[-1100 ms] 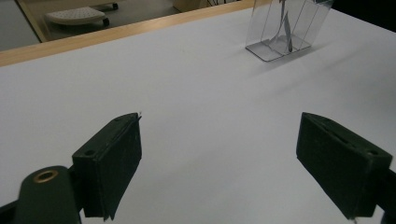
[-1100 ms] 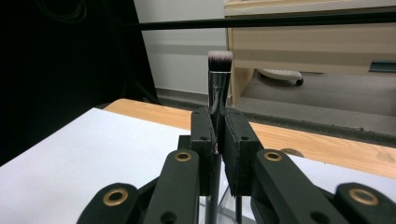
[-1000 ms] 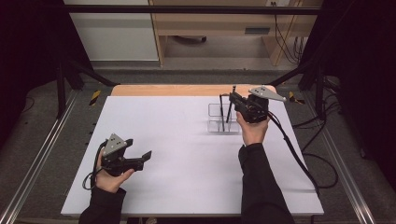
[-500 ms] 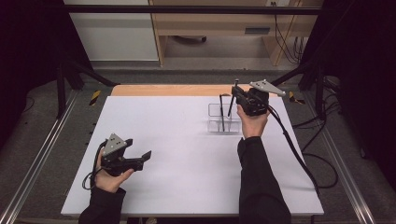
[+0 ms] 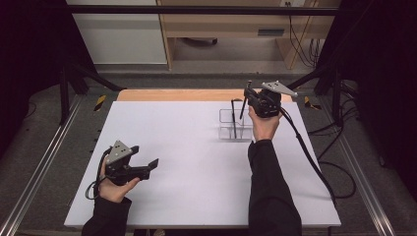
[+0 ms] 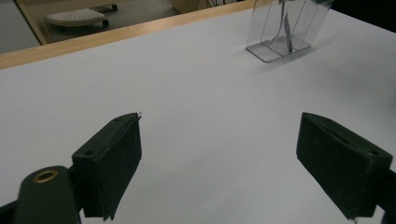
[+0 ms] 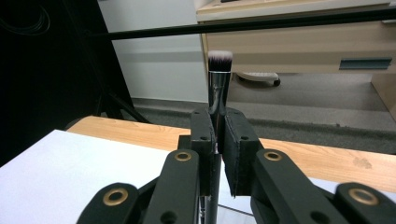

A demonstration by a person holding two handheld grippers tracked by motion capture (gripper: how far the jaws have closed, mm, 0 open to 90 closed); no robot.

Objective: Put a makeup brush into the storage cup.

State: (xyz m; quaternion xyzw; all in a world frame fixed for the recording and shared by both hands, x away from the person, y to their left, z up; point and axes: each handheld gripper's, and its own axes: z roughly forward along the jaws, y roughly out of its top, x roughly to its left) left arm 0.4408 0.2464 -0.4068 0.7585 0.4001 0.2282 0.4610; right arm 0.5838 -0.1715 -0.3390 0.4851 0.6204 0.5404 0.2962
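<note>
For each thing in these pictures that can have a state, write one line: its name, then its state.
Left gripper: open, fingers wide apart, nothing between them, over the white table.
Right gripper: shut on the makeup brush.
Makeup brush: held upright, bristles up, lower end down in the clear organizer.
Clear organizer: standing upright on the table.

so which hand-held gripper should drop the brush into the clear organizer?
Right. The right hand-held gripper is shut on the brush, right above the organizer. The left hand-held gripper sits open and empty at the table's near left.
</note>
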